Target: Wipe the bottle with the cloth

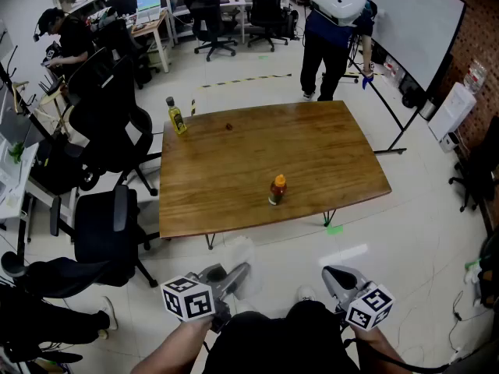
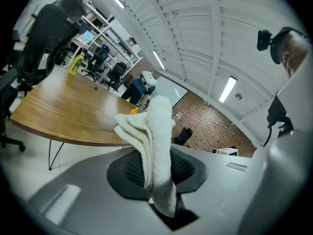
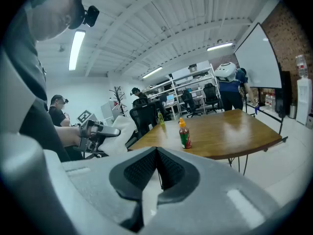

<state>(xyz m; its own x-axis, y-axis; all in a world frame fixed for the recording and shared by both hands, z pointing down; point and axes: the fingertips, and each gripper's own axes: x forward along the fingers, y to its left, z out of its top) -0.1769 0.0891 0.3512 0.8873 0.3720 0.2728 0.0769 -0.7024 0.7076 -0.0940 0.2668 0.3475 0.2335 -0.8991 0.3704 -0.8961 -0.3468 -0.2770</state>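
Note:
A small sauce bottle (image 1: 277, 191) with an orange cap and a red-and-green label stands upright near the front edge of the wooden table (image 1: 312, 154). The right gripper view shows the bottle (image 3: 184, 134) too. My left gripper (image 1: 238, 273) hangs below the table's front edge, shut on a folded white cloth (image 1: 243, 262). In the left gripper view the cloth (image 2: 157, 141) stands up between the jaws and hides most of the bottle. My right gripper (image 1: 334, 274) is shut and holds nothing, off to the right of the left one. Both are well short of the table.
A yellow bottle (image 1: 176, 117) stands at the table's far left corner. Black office chairs (image 1: 109, 232) crowd the left side. One person (image 1: 335, 29) stands beyond the table by a whiteboard (image 1: 417, 18), and another sits at desks far left.

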